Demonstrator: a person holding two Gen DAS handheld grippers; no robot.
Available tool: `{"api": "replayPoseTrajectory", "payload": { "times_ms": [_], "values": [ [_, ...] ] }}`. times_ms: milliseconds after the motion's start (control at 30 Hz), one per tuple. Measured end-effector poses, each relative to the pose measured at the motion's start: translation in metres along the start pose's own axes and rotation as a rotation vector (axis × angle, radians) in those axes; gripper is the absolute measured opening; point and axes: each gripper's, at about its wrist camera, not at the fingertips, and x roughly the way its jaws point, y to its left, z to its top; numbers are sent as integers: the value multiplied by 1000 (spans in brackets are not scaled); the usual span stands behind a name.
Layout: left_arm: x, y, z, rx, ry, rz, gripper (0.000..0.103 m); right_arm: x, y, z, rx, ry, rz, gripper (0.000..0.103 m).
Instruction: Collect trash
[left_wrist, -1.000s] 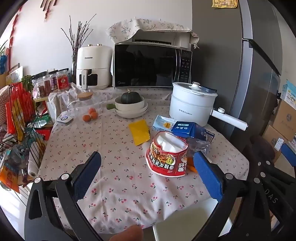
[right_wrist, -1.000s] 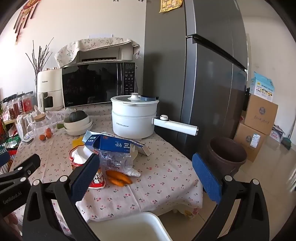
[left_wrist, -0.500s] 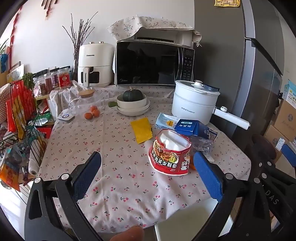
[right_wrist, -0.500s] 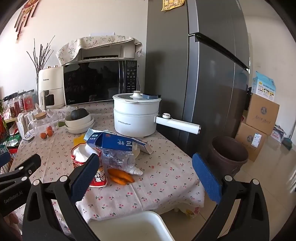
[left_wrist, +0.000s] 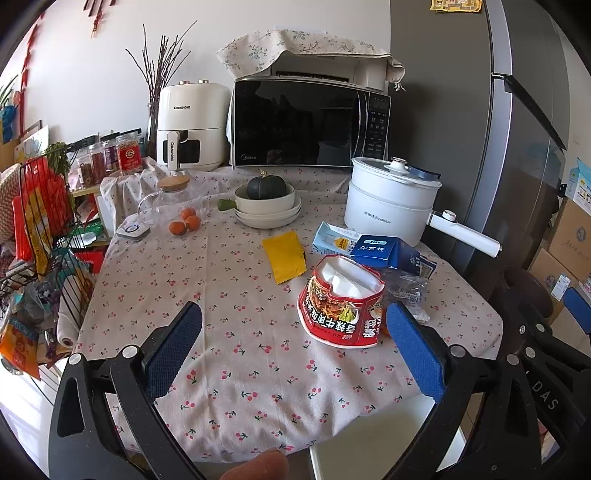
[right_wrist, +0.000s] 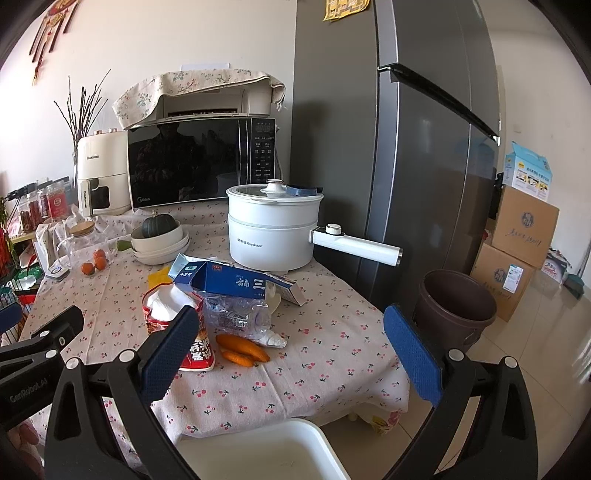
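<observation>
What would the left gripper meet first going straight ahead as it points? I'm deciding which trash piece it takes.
Probably the cherry-print tablecloth; no trash lies between the open left gripper and the far yellow flat sachet. The crushed red noodle cup sits right of centre, nearer the right finger. Depth is uncertain.
</observation>
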Motion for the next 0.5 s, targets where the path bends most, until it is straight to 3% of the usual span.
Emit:
{"api": "replayPoseTrajectory", "payload": {
  "times_ms": [500],
  "values": [
    [4, -1, 6, 1, 7, -2, 96, 2, 0, 1, 2, 4, 1, 97]
  ]
}}
